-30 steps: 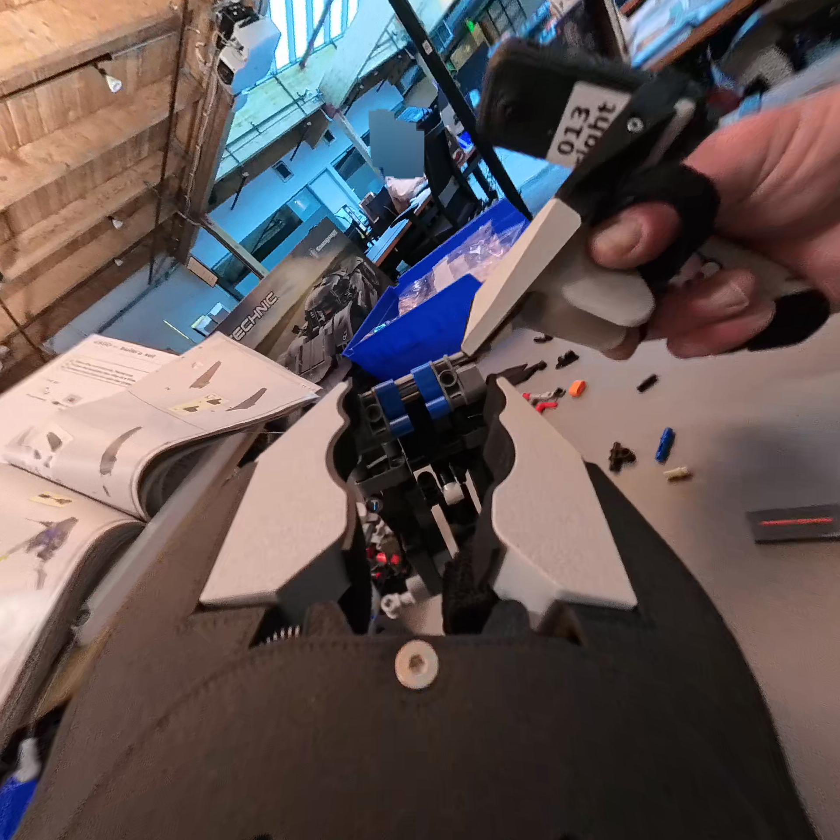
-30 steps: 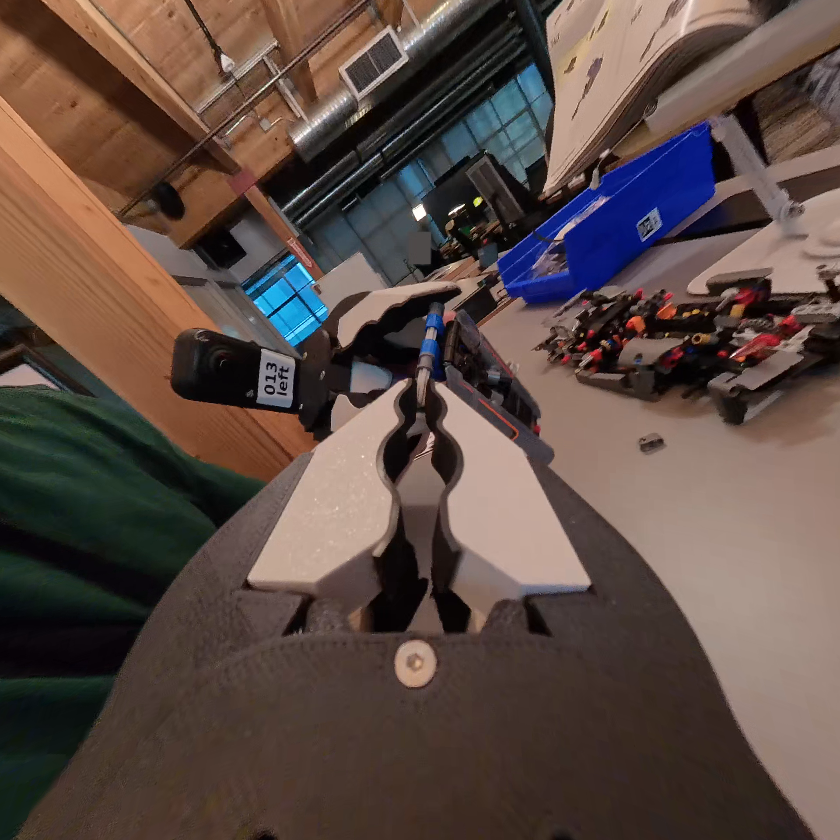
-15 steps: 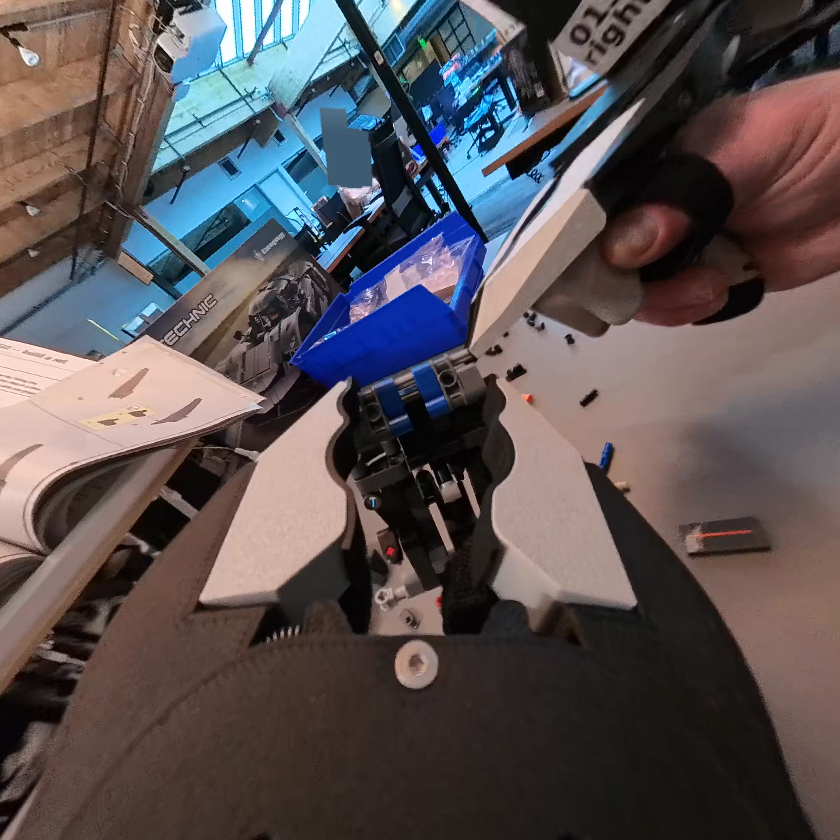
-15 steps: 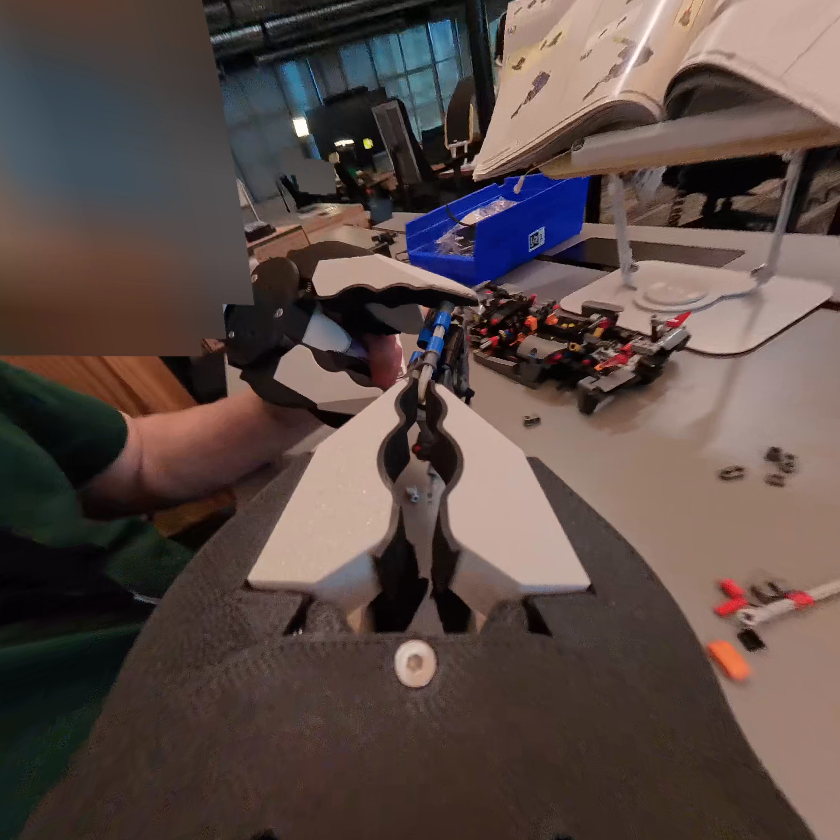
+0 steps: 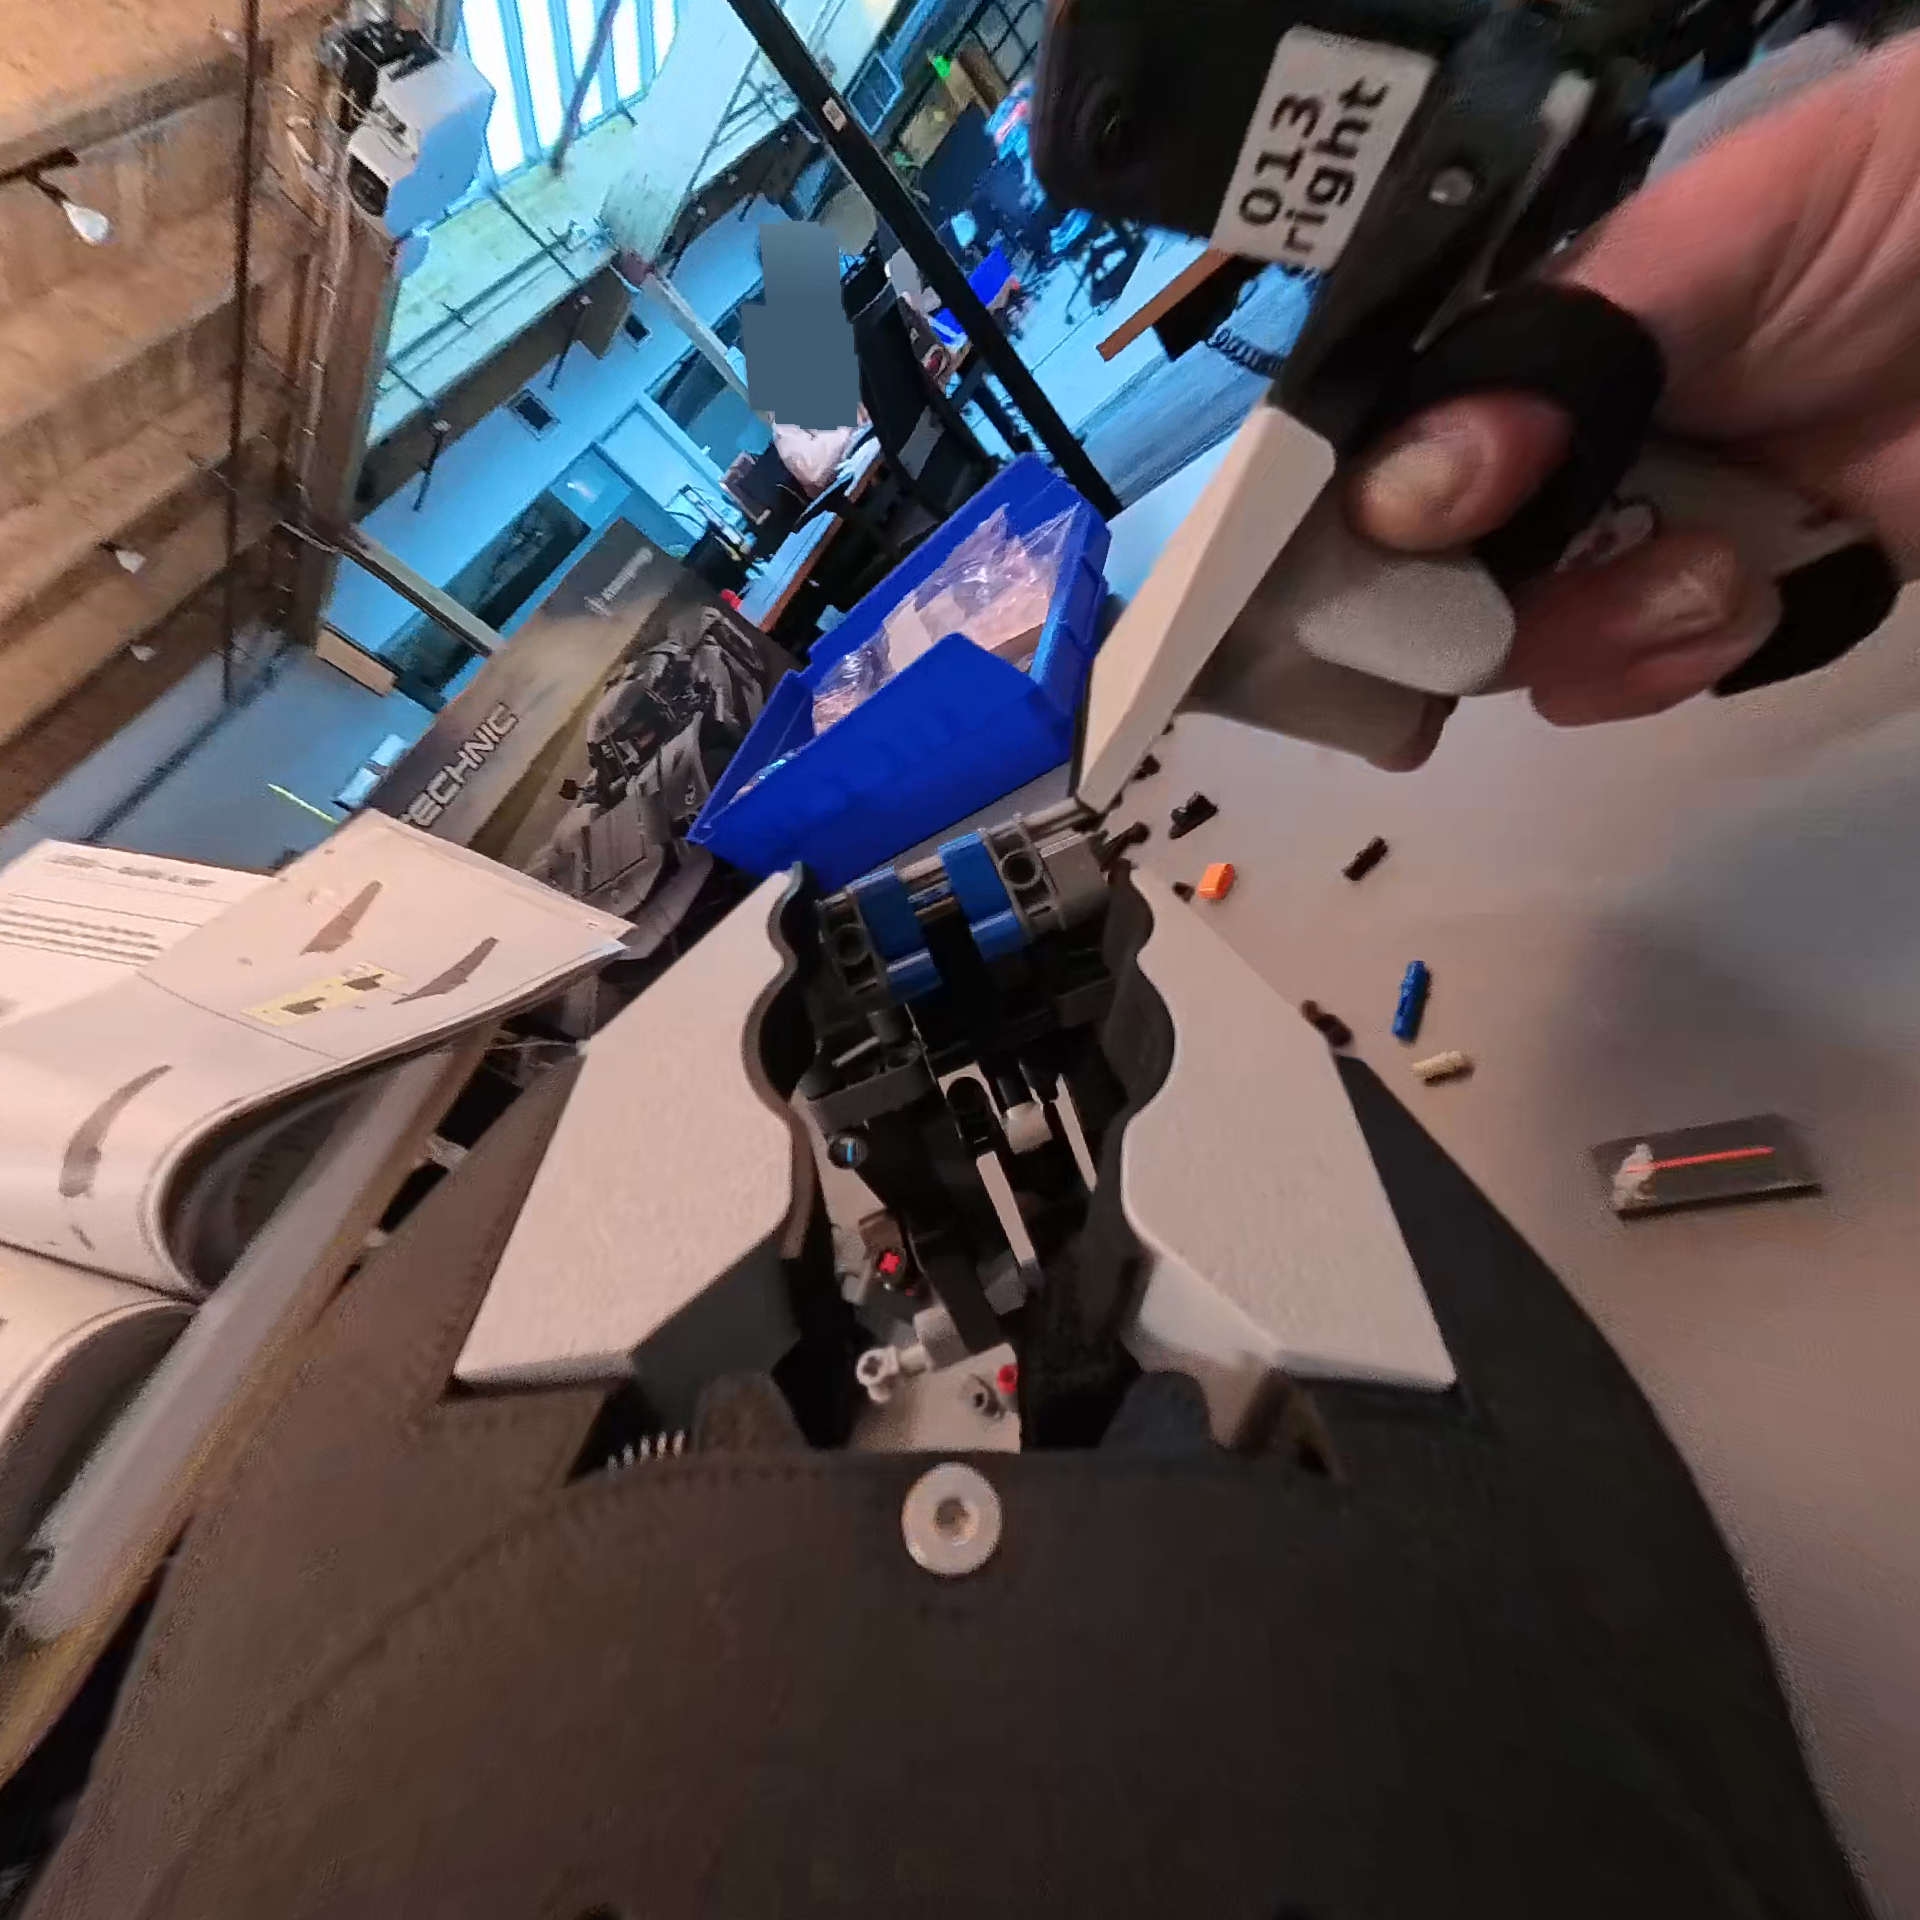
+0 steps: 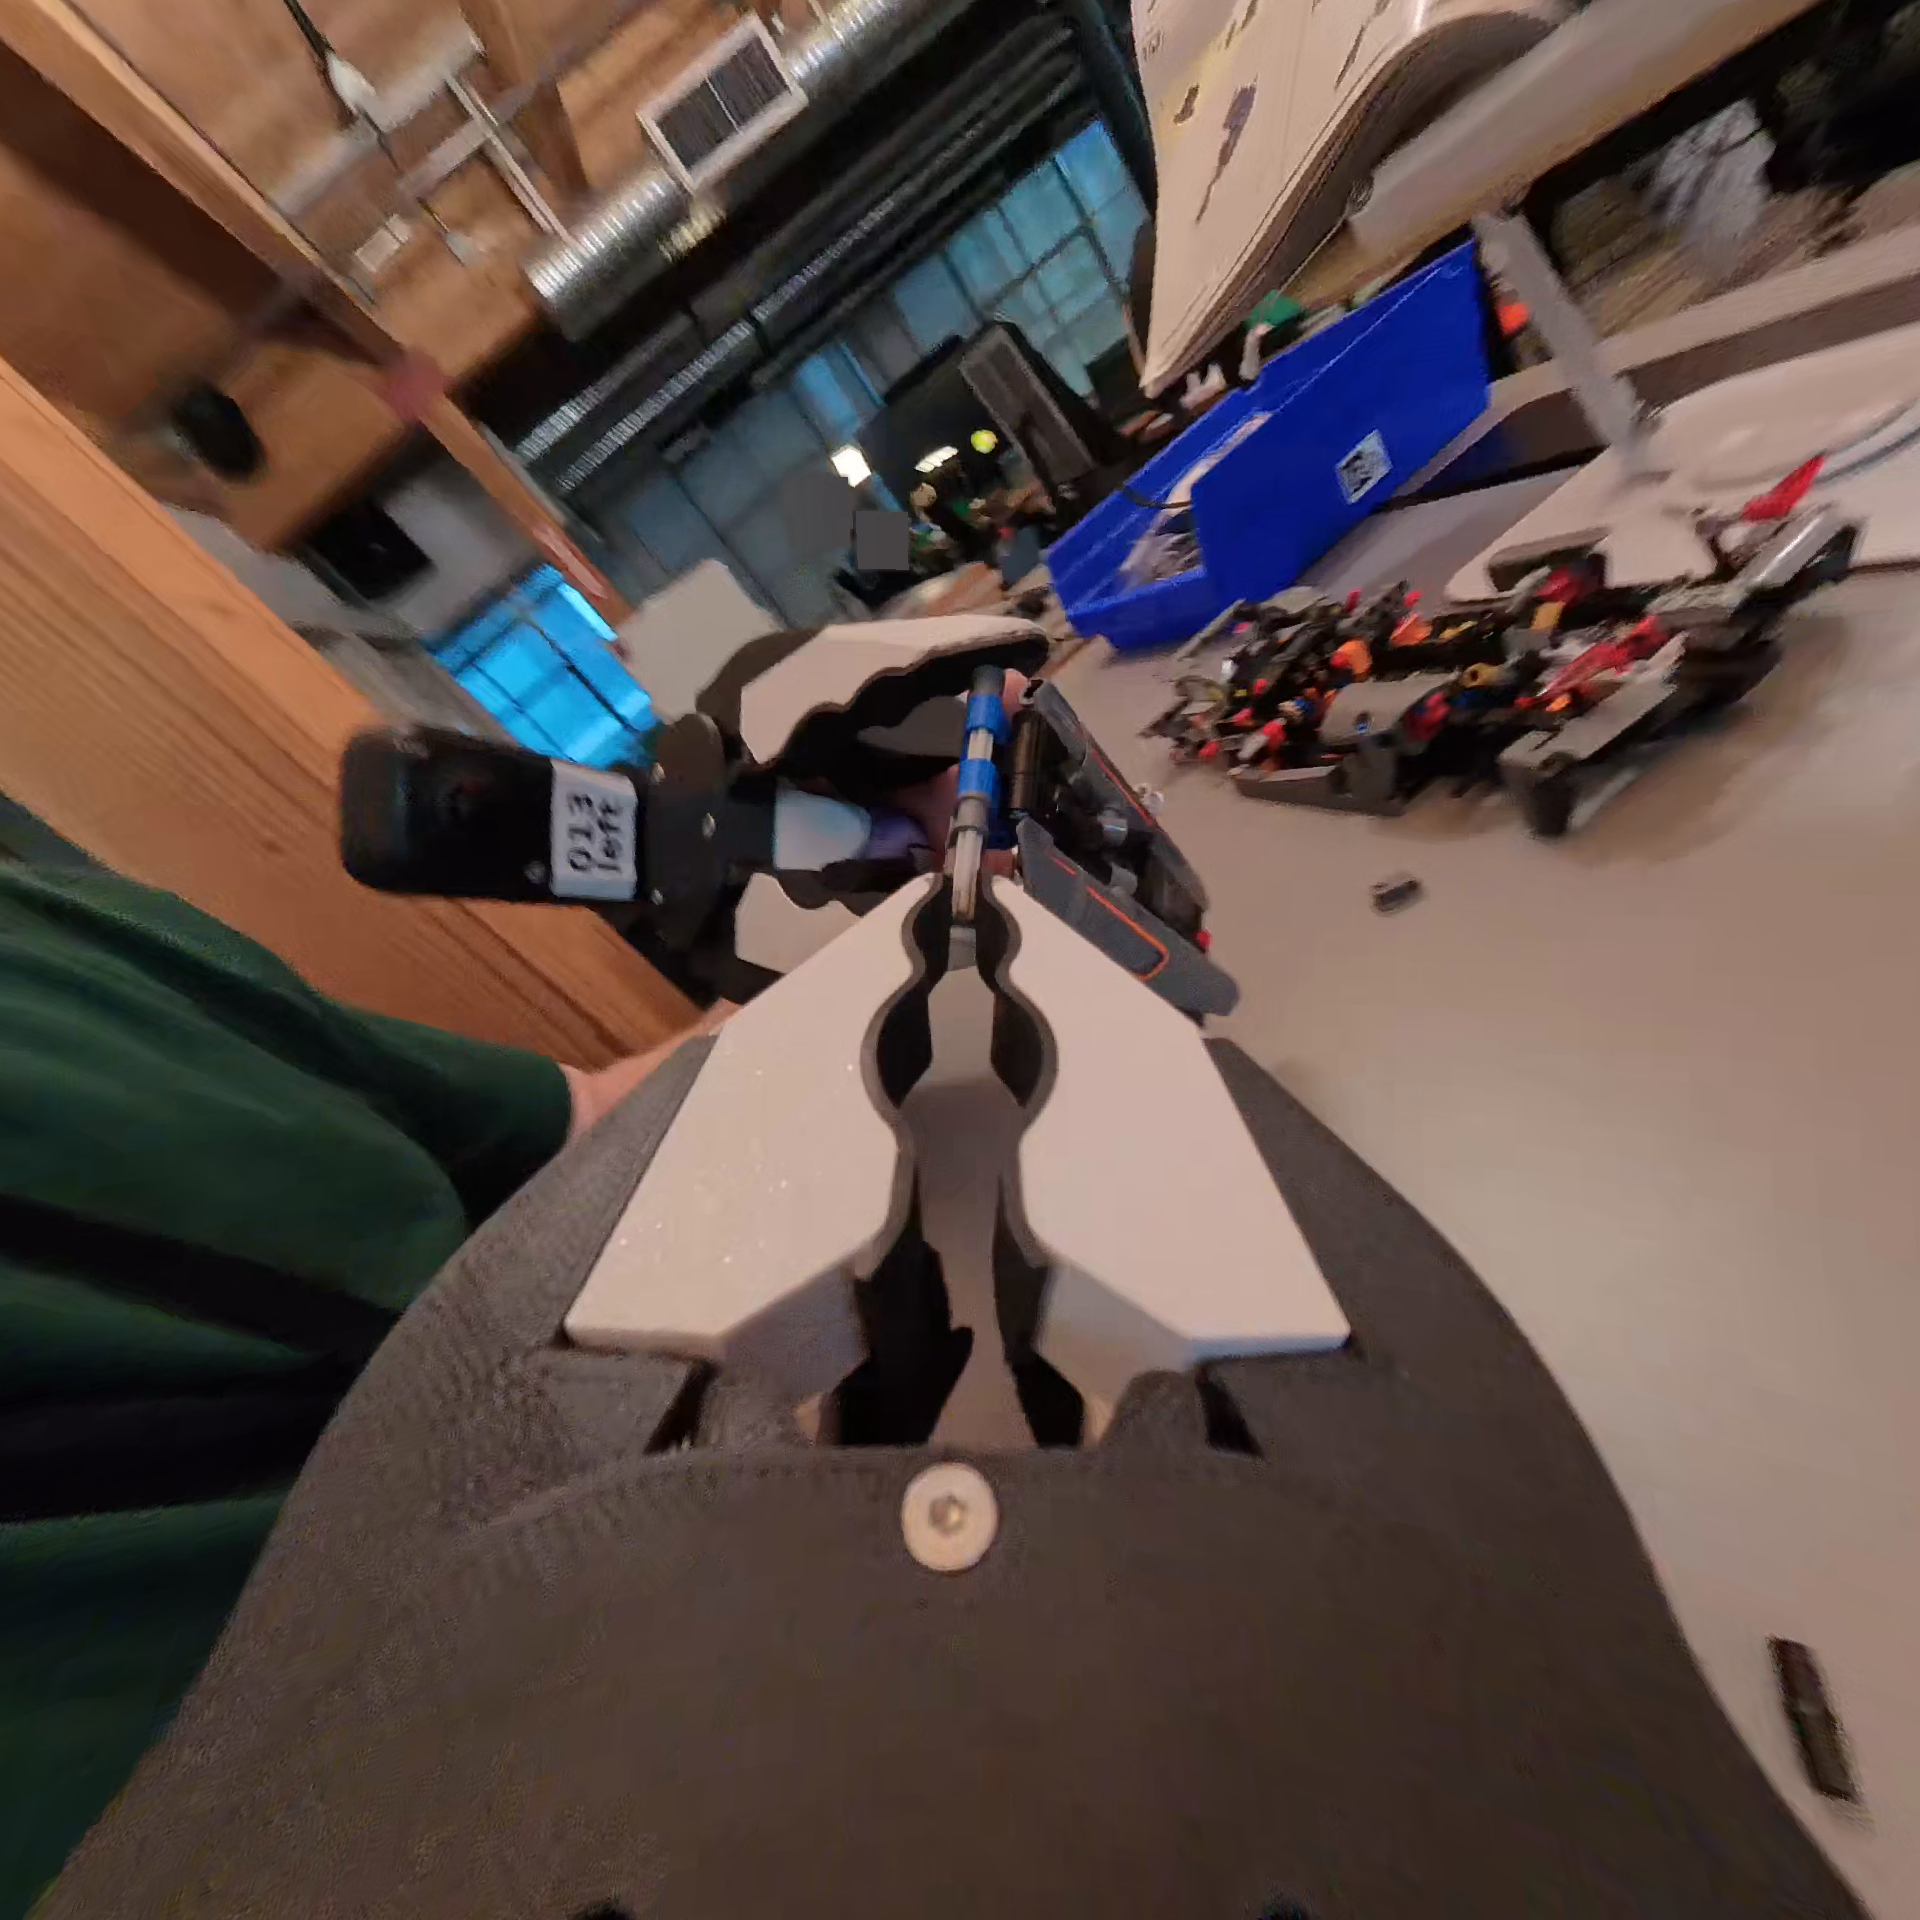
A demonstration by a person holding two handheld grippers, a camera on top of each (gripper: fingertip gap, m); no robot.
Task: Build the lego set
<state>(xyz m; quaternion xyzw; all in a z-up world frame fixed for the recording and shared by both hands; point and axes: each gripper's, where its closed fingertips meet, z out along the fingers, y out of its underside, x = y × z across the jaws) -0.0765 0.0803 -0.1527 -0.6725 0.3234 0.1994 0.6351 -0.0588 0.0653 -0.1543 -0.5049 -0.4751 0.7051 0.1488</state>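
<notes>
My left gripper (image 5: 956, 883) is shut on a black and grey Lego sub-assembly (image 5: 977, 1049), held above the table. Two blue connectors (image 5: 971, 883) sit on a grey axle at its far end. My right gripper (image 6: 961, 899) is shut on the end of that grey axle (image 6: 966, 842). In the left wrist view the right gripper (image 5: 1107, 779) comes in from the upper right and its tips meet the assembly's right end. In the right wrist view the left gripper (image 6: 914, 769) holds the assembly (image 6: 1101, 842) from the left.
A partly built Lego car chassis (image 6: 1475, 696) lies on the grey table (image 6: 1558, 1143). Behind it are a blue bin (image 5: 935, 696) with bagged parts, an open instruction book (image 5: 260, 997) on a stand and the set's box (image 5: 623, 727). Loose pieces (image 5: 1408, 997) and a dark tile (image 5: 1704, 1164) lie at right. The grippers are tip to tip, or close to it.
Both grippers keep their grips. Both hands have tilted together with the assembly, so the views have swung back from the more level pose of half a second ago.
</notes>
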